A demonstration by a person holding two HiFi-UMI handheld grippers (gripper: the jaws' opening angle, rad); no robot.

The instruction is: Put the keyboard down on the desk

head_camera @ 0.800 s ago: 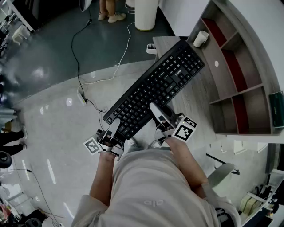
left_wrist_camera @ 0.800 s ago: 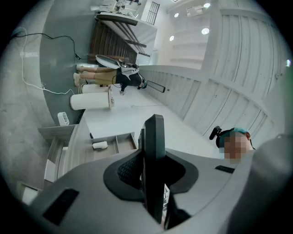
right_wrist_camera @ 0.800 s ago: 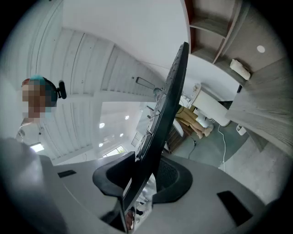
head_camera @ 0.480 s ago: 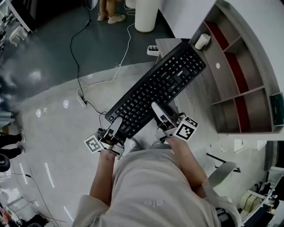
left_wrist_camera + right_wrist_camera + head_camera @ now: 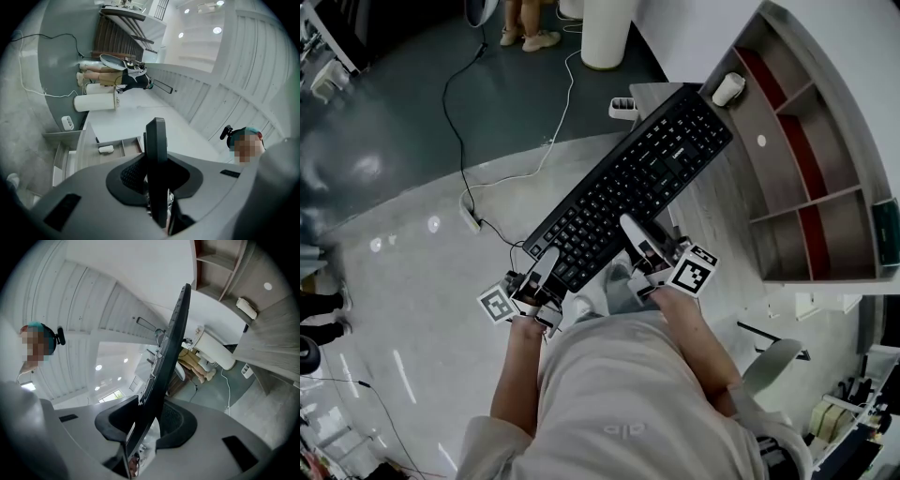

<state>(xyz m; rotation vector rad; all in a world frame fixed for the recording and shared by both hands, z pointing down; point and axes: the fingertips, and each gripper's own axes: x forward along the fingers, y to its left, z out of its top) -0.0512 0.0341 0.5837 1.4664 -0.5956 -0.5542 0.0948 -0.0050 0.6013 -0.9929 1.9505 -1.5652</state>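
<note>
Holding the long black plastic keyboard [image 5: 630, 187] by its near edge, my left hand-held gripper [image 5: 546, 261] and right hand-held gripper [image 5: 631, 232] both clamp it, far end over the grey wooden table's [image 5: 722, 220] left edge.

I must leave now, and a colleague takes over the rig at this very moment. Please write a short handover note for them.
Grippers: the left hand-held gripper and the right hand-held gripper are both shut on the near end of the keyboard.
Things: the keyboard's far end lies over the desk, and its near end juts out over the floor. Contact with the desk cannot be told.
Done: the keyboard is at the desk.
Left: lay it fully on the desk, then open both grippers.
</note>
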